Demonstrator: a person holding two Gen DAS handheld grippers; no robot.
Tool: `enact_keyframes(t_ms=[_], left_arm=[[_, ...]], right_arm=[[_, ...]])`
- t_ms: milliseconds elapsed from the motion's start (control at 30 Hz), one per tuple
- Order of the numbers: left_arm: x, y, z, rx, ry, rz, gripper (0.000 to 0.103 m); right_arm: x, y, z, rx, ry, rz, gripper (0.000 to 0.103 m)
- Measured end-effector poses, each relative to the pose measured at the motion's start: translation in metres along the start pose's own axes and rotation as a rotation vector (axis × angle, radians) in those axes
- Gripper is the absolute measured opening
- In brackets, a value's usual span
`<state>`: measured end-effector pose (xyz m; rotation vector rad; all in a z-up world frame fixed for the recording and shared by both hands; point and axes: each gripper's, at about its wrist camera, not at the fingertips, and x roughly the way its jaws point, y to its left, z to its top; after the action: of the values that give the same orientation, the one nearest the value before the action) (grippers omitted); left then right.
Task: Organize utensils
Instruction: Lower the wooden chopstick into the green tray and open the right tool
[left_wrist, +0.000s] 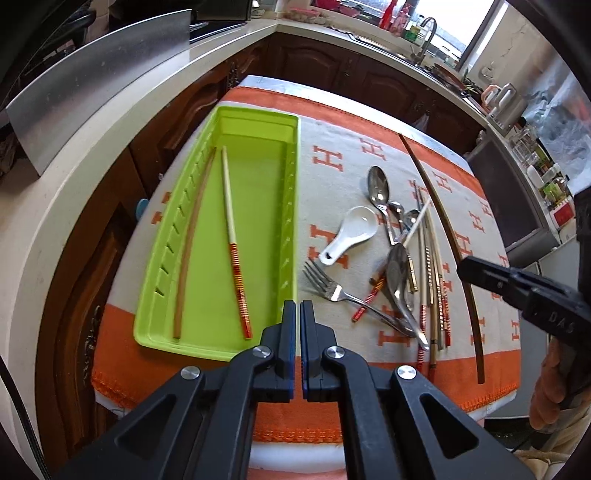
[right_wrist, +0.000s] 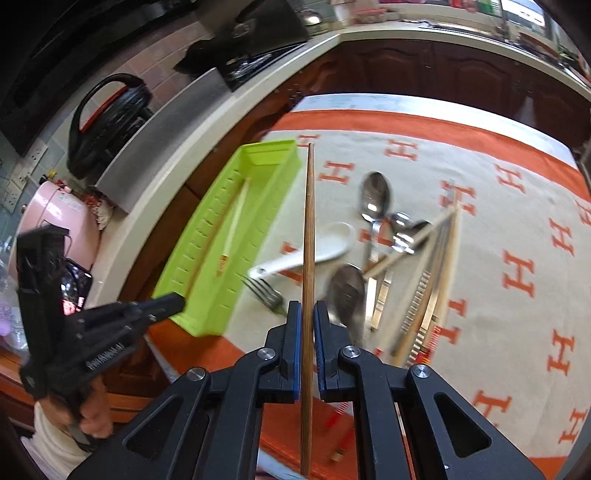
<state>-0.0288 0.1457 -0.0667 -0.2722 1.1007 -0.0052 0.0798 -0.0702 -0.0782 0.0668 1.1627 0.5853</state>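
Observation:
A green tray (left_wrist: 147, 317) lies on the left of the orange-and-cream cloth, holding a brown chopstick (left_wrist: 190, 243) and a white chopstick with a red end (left_wrist: 231, 229). My left gripper (left_wrist: 297, 308) is shut and empty, above the tray's near right corner. My right gripper (right_wrist: 307, 308) is shut on a dark brown chopstick (right_wrist: 309, 221), held above the cloth, pointing away; it also shows in the left wrist view (left_wrist: 443, 221). A pile of metal spoons (left_wrist: 380, 188), a fork (left_wrist: 325, 284), a white ceramic spoon (left_wrist: 351, 229) and several chopsticks (left_wrist: 432, 266) lies right of the tray.
The table stands in a kitchen corner, with a white countertop (left_wrist: 74, 192) and dark wood cabinets to the left and behind. A pink pot (right_wrist: 55, 221) and a black appliance (right_wrist: 110, 122) sit on the counter. The green tray also shows in the right wrist view (right_wrist: 221, 236).

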Motion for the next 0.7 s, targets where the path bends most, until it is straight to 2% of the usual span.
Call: enact_keyframes(t_ms=[167, 267, 333, 467, 533, 633, 700], left_arm=[[0.001, 0.021, 0.008, -0.044, -0.022, 0.063, 0.003], [0.0, 0.032, 0.015, -0.058, -0.047, 0.119, 0.01], [-0.001, 0.04, 0.02, -0.065, -0.07, 0.157, 0.02], [-0.003, 0.051, 0.028, -0.073, -0.107, 0.177, 0.032], [-0.003, 0.055, 0.031, -0.072, -0.123, 0.194, 0.042], [-0.003, 0.059, 0.034, -0.079, -0.137, 0.205, 0.057], [-0.004, 0.061, 0.035, -0.084, -0.147, 0.21, 0.06]], right_arm=[[0.019, 0.042, 0.035, -0.003, 0.027, 0.049, 0.006], [0.036, 0.067, 0.055, 0.001, 0.049, 0.055, 0.006], [0.051, 0.078, 0.066, 0.01, 0.065, 0.052, 0.006], [0.08, 0.095, 0.084, 0.034, 0.098, 0.047, 0.006], [0.095, 0.099, 0.089, 0.037, 0.103, 0.033, 0.007], [0.114, 0.108, 0.096, 0.025, 0.119, 0.009, 0.012], [0.119, 0.109, 0.096, 0.015, 0.127, 0.006, 0.02]])
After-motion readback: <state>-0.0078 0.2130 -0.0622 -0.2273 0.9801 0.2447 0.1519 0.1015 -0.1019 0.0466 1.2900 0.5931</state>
